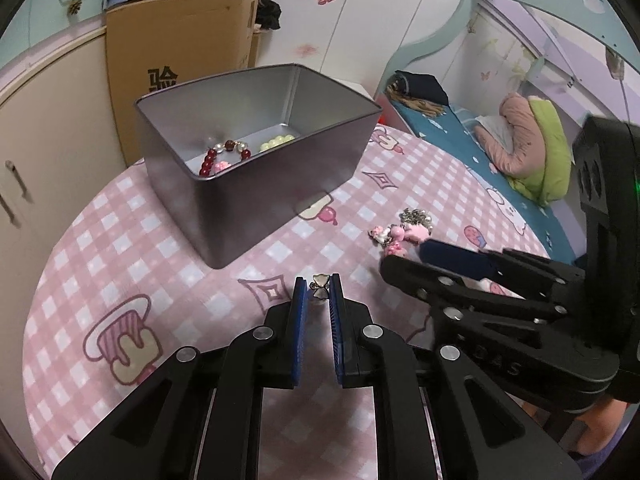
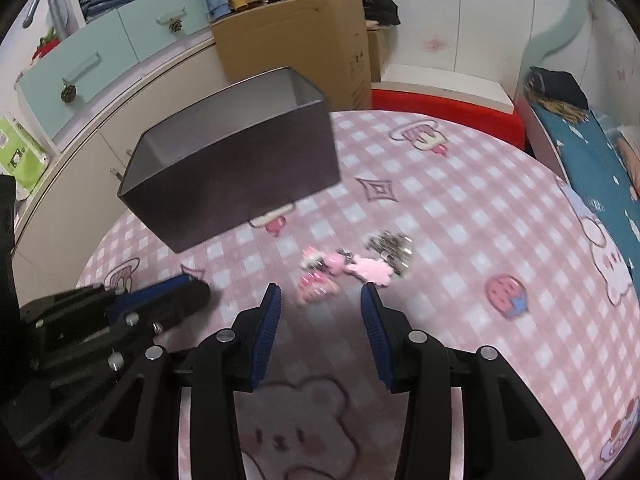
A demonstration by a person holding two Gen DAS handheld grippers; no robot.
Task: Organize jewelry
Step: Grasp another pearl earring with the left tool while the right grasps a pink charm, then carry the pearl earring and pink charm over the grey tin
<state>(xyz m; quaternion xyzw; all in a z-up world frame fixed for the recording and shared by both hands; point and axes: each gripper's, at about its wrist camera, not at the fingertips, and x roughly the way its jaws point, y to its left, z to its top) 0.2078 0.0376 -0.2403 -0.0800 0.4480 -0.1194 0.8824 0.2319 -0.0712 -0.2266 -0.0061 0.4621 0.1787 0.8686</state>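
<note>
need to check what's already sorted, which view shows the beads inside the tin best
The left wrist view: it looks over the tin's rim onto red beads and pale beads. The right wrist view shows only its dark outer wall and bare inside.

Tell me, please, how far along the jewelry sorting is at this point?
Partly done. A red bead bracelet and pale beads already lie in the metal tin. The left gripper is pinching a small butterfly piece just above the tablecloth. The right gripper is open, approaching the pink charms and silver piece that remain on the cloth.
</note>
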